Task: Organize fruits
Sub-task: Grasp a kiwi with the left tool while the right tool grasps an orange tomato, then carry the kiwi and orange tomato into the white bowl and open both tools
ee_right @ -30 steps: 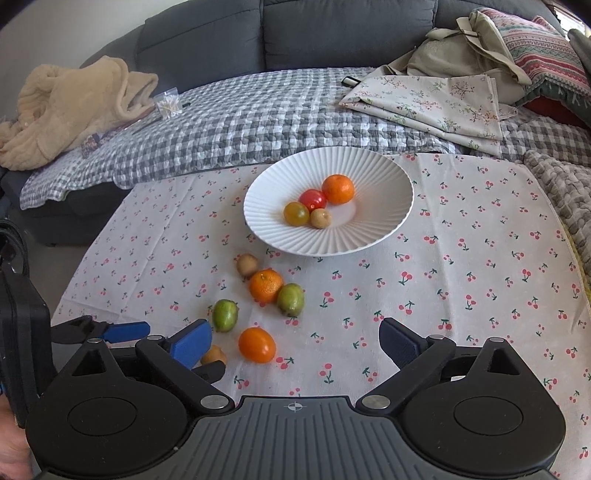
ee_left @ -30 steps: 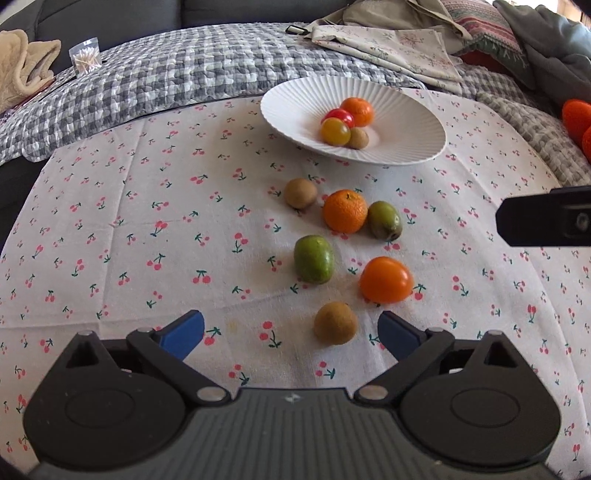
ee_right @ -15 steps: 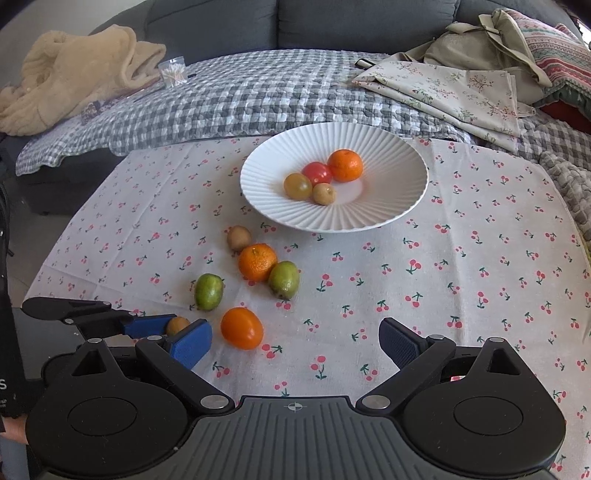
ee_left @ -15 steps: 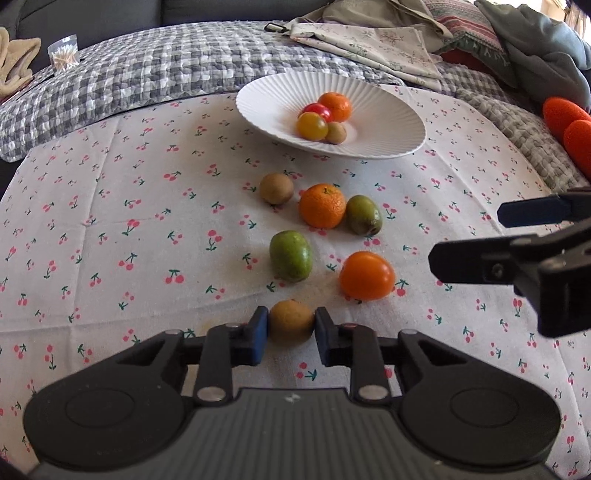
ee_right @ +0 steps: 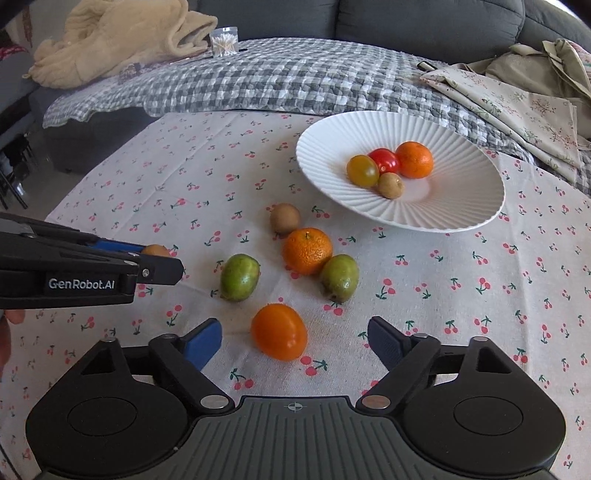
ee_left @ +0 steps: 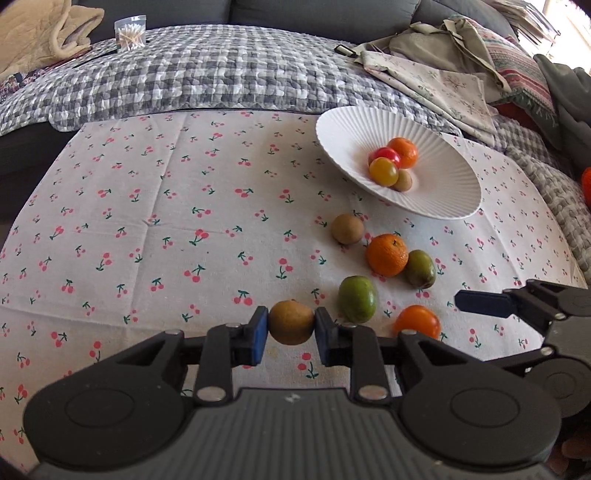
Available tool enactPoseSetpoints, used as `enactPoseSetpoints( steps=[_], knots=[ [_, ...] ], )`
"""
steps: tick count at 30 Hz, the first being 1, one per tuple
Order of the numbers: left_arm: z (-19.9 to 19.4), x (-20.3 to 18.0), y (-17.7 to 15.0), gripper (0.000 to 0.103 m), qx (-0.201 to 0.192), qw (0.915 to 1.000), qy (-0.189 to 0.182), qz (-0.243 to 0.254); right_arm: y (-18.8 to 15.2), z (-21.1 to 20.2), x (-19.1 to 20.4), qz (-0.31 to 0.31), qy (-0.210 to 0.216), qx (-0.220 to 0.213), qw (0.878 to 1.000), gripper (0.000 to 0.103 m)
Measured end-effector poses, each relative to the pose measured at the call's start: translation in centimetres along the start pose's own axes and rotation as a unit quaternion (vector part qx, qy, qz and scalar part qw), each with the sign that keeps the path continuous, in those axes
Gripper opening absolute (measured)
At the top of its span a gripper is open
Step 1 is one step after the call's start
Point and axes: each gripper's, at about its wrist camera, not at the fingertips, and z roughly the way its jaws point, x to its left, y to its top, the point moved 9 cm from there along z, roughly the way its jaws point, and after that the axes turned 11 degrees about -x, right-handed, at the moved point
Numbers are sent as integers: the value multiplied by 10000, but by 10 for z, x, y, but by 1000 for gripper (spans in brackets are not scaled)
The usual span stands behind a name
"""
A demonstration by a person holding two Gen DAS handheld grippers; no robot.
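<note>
Cherry-printed white cloth (ee_right: 207, 184) covers the tabletop, with a grey checked blanket (ee_right: 258, 81) and a dark sofa (ee_right: 406, 26) behind it. Toward the back right of the cloth sits a white ribbed plate (ee_right: 461, 206) holding four small fruits bunched together: an orange mandarin (ee_right: 414, 159), a red tomato (ee_right: 385, 160), a yellow tomato (ee_right: 362, 170) and a small brown kiwi (ee_right: 390, 185).

More fruit lies loose on the cloth in front of the plate. A brown kiwi on the cloth (ee_right: 284, 218) sits nearest the plate, just beside a loose mandarin (ee_right: 307, 251). A green fruit (ee_right: 340, 277) touches that mandarin on its right, and a second green fruit (ee_right: 240, 277) lies apart to the left. An orange tomato (ee_right: 279, 331) rests closest to the camera.

The left hand-held gripper (ee_left: 291, 328) is clamped on another brown fruit (ee_left: 291, 322), its blue pads pressing the fruit from both sides, at the left of the loose group. The right hand-held gripper (ee_right: 295, 341) points down at the orange tomato, which lies between its blue pads without being touched; its jaws are closing, with clear gaps on each side.
</note>
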Motion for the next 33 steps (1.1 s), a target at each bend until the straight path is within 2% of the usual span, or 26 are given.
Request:
enactPoseSetpoints(
  steps=[1, 2, 3, 20, 33],
  knots=[
    [0, -1, 0, 25, 2, 10000, -7, 12, -3, 3, 2, -68, 26, 79, 9999, 49],
    [0, -1, 0, 25, 0, 10000, -6, 19, -4, 6, 4, -108, 28, 160, 9998, 36],
    [0, -1, 0, 25, 1, 10000, -1, 20, -3, 4, 5, -114, 6, 143, 9998, 30],
    [-8, -6, 12, 25, -263, 9996, -82, -14, 25, -40, -7, 411, 60, -91, 9991, 29],
    [-14, -14, 26, 25, -511, 9985, -189, 21, 41, -65, -37, 804, -133, -351, 9961, 29]
  ],
)
